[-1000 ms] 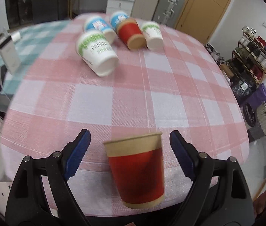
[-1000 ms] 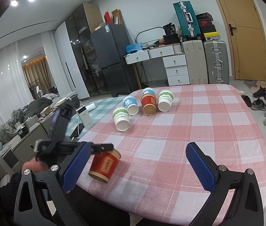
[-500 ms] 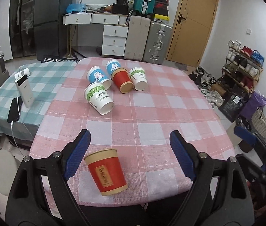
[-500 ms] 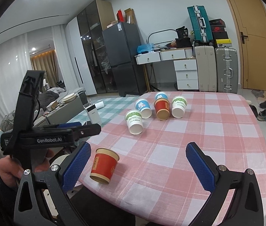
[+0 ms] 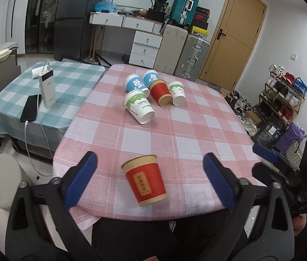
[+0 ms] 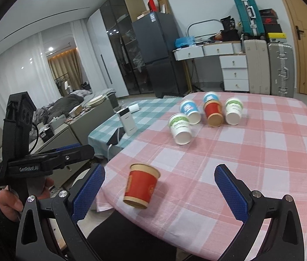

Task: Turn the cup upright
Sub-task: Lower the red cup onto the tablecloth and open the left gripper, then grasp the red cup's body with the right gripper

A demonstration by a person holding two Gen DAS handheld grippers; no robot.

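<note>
Cup (image 5: 145, 180) stands upright near the table (image 5: 197, 130) edge; left gripper (image 5: 151, 180) and right gripper (image 6: 160, 192) both gape wide, holding nothing.

Red cup (image 5: 145, 181) with a tan rim and a gold label, sitting on a pink-and-white checked tablecloth (image 5: 197, 130). Beside it, a teal-and-white checked cloth (image 5: 70, 82). Further back: two blue-and-white cups (image 5: 135, 83), a white cup with green print (image 5: 139, 106), another red one (image 5: 161, 92). Blue pads (image 6: 88, 192) on black grippers. Teal suitcase (image 5: 185, 4), tan door (image 5: 236, 34).
</note>
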